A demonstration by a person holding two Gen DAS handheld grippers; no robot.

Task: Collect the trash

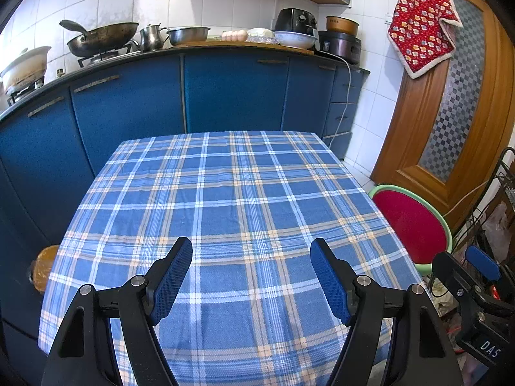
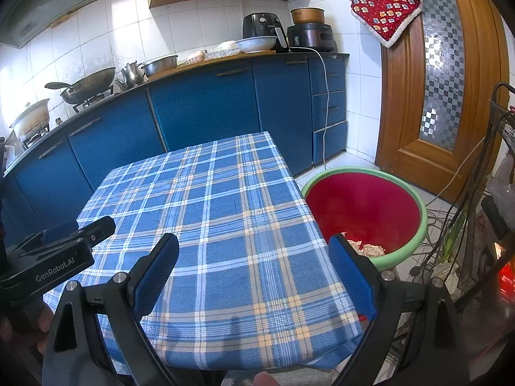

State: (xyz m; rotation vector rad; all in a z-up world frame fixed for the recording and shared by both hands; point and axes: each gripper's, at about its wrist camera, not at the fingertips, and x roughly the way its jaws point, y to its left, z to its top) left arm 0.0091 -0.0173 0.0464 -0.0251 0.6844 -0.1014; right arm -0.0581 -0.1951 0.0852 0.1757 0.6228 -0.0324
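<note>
A red basin with a green rim (image 2: 367, 206) stands on the floor right of the table; it also shows in the left wrist view (image 1: 412, 225). Crumpled pale trash (image 2: 370, 249) lies at its bottom. The table carries a blue plaid cloth (image 1: 231, 199) with nothing on it, seen also in the right wrist view (image 2: 219, 212). My left gripper (image 1: 251, 251) is open and empty over the table's near part. My right gripper (image 2: 252, 247) is open and empty over the table's near right corner, its right finger beside the basin.
Blue kitchen cabinets (image 1: 225, 93) run behind the table, with a wok (image 1: 99, 37), pots and appliances on the counter. A wooden door (image 2: 444, 96) stands at the right. A wire rack with cables (image 2: 482, 225) is at the far right. An orange jar (image 1: 43, 268) sits left of the table.
</note>
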